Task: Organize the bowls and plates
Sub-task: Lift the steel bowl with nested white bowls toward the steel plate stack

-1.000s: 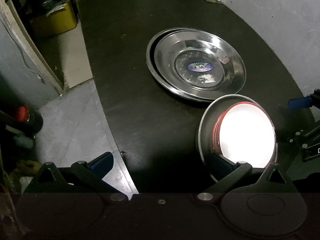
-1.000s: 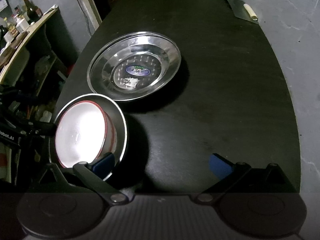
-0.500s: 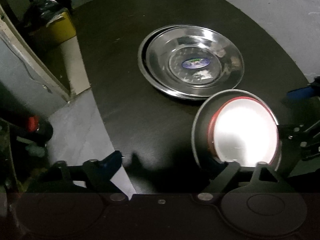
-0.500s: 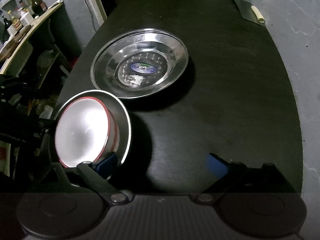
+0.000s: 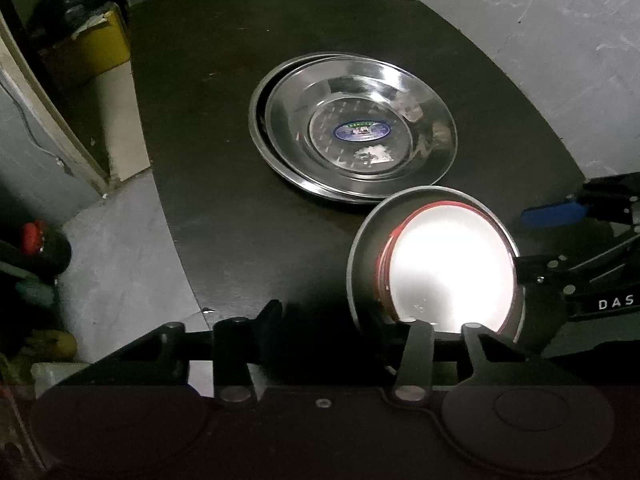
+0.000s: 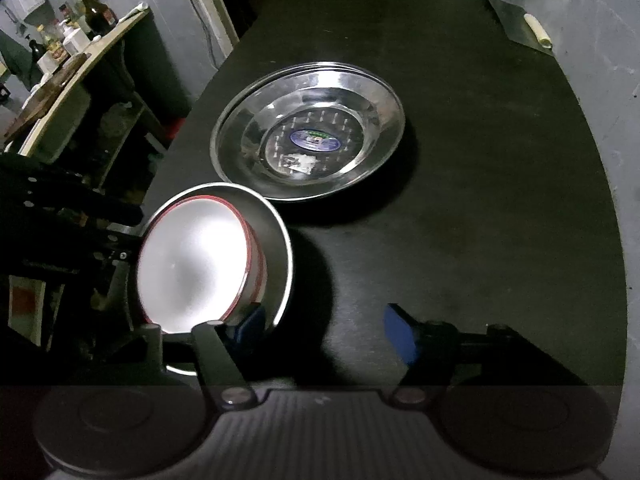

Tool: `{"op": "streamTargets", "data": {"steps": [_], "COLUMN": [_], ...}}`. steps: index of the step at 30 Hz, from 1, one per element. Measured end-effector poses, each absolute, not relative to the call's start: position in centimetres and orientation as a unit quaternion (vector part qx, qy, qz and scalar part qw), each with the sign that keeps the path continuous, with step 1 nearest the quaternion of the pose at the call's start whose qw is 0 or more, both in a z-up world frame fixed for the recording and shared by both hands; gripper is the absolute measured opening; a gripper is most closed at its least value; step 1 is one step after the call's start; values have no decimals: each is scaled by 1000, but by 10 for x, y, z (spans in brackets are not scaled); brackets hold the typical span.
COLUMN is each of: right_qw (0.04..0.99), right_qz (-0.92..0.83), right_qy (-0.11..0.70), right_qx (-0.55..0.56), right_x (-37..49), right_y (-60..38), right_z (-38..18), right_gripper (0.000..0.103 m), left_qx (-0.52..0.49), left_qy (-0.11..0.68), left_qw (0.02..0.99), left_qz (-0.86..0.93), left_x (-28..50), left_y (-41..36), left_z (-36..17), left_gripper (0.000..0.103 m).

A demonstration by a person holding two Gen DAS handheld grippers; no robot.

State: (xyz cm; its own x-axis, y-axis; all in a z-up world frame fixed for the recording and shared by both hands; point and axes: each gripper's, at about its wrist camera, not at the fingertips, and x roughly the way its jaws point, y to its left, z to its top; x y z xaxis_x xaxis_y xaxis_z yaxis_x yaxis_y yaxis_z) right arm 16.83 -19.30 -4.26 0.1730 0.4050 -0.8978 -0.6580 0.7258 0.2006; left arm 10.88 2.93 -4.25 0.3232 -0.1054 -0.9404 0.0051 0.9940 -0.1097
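A steel bowl (image 5: pixel 362 248) with a red-rimmed white bowl (image 5: pixel 448 268) nested inside stands near the front of the dark table (image 5: pixel 240 200). Behind it lie stacked steel plates (image 5: pixel 352 140). My left gripper (image 5: pixel 330 312) is closing, with the steel bowl's near-left rim between its jaws. Its left finger is still apart from the rim, and its right finger is partly hidden at the bowl. My right gripper (image 6: pixel 322 324) is also closing around the opposite rim of the steel bowl (image 6: pixel 280 256). Its left blue pad sits at the rim and its right pad stands clear over the table.
A cleaver with a pale handle (image 6: pixel 520 28) lies at the table's far end. The table's curved left edge drops to grey floor, where a yellow box (image 5: pixel 88 44) stands. A shelf with bottles (image 6: pixel 60 40) is off to the left in the right wrist view.
The jaws of both grippers have narrowed around the nested bowls' rim from opposite sides. The bowls and the plates lie where they were.
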Motion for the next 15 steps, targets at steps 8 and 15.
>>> {"op": "streamTargets", "data": {"steps": [8,15], "right_qw": [740,731], "right_qz": [390,408], "right_qy": [539,540], "right_qx": [-99,-88], "right_x": [165,164], "right_y": [-191,-190], "right_z": [-39,-39], "right_gripper": [30,19], "left_qx": [-68,-71], "left_qy": [577,566], "left_qw": [813,820], "left_qz": [-42,-50], "left_x": [109,110], "left_y": [32,29], "left_z": [-42,-41], "left_gripper": [30,14]}}
